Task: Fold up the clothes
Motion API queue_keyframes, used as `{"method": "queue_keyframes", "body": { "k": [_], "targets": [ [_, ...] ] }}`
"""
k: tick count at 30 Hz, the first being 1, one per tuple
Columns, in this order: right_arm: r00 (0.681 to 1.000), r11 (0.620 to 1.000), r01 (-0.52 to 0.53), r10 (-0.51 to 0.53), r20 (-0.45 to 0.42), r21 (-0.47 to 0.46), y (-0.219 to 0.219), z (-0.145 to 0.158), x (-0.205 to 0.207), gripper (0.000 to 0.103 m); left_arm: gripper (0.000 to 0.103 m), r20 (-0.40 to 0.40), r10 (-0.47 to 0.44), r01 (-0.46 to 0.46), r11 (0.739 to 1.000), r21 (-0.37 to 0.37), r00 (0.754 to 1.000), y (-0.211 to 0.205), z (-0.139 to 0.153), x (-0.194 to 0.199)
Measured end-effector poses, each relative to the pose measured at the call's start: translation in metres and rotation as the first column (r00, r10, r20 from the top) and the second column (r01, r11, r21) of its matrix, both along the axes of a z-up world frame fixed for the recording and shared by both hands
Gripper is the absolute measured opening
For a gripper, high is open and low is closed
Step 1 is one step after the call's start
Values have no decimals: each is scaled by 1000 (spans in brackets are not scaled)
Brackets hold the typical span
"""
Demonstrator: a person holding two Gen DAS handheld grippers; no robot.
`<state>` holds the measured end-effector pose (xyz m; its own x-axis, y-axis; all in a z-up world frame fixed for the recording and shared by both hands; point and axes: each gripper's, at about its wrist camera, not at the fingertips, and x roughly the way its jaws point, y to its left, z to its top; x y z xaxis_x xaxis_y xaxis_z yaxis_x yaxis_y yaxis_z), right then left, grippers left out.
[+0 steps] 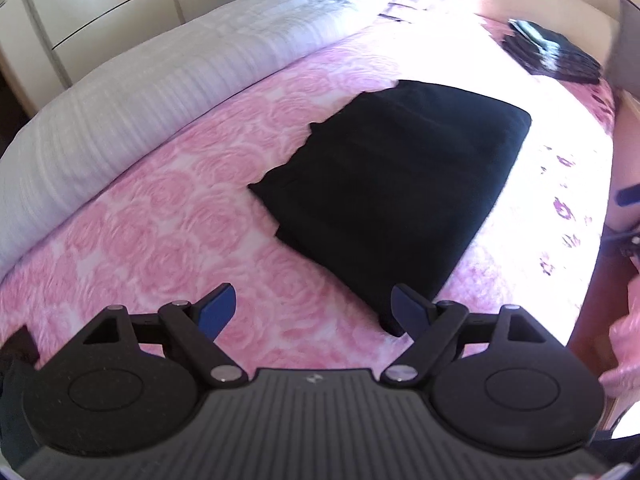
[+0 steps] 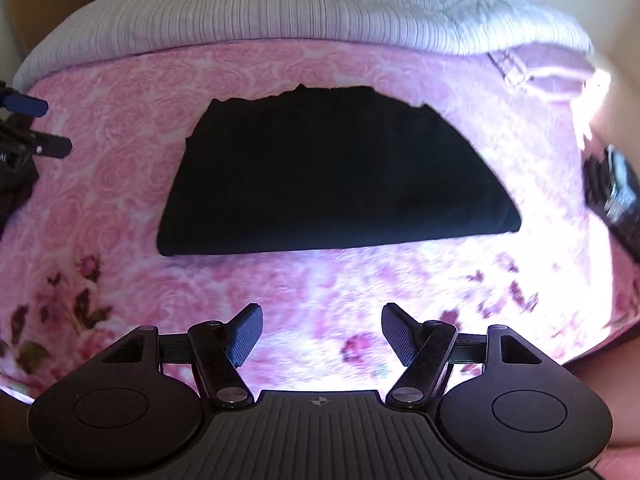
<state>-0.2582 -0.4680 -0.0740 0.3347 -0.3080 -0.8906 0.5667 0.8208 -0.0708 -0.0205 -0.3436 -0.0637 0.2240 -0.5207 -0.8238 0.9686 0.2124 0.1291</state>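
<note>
Looking down from the left wrist: the left tongs [image 1: 314, 308] stand wide apart with nothing between the blue pads, above a bed covered by a pink rose-patterned blanket [image 1: 152, 184]. A folded black garment [image 1: 392, 184] lies flat on the blanket, its near corner just beside the right-hand pad. A white ribbed duvet [image 1: 132, 92] runs along the far side of the bed, and a second dark folded pile [image 1: 556, 54] sits well apart near the far edge — partly washed out by sunlight.

Right wrist view: the right tongs [image 2: 322, 338] are likewise spread and empty, held over bare blanket [image 2: 120, 168] just short of the garment's [image 2: 332, 176] straight folded edge. The duvet [image 2: 248, 12] lies beyond — and the left tongs [image 2: 32, 128] enter at the left border, clear of the garment.
</note>
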Motion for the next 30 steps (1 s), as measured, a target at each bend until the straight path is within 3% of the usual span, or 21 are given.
{"method": "queue_keyframes", "body": {
  "k": [4, 11, 14, 17, 20, 24, 26, 30],
  "targets": [
    [1000, 999, 5, -6, 29, 36, 5, -4, 2, 69, 82, 24, -52, 52, 999, 9, 998, 0, -1, -7],
    [998, 994, 65, -66, 7, 92, 15, -13, 14, 69, 82, -13, -137, 137, 990, 24, 991, 3, -22, 6],
    [994, 990, 113, -112, -16, 86, 20, -15, 21, 69, 82, -22, -225, 225, 974, 37, 974, -1, -38, 16],
    [987, 985, 158, -155, -39, 74, 28, -18, 33, 69, 82, 13, -351, 351, 936, 31, 936, -4, -52, 29],
    [983, 984, 172, -169, -73, 43, 40, -27, 49, 69, 82, 78, -481, 480, 877, 35, 873, -6, -66, 40],
    [989, 994, 105, -106, -108, -18, 60, -40, 77, 69, 82, 207, -666, 668, 741, 68, 717, -7, -90, 50],
    [990, 997, 3, -13, -140, -72, 74, -51, 93, 69, 82, 250, -729, 730, 675, 106, 637, -9, -107, 54],
    [957, 961, -233, 200, -208, -148, 103, -84, 124, 69, 82, 302, -801, 799, 578, 167, 516, -22, -143, 63]
  ]
}}
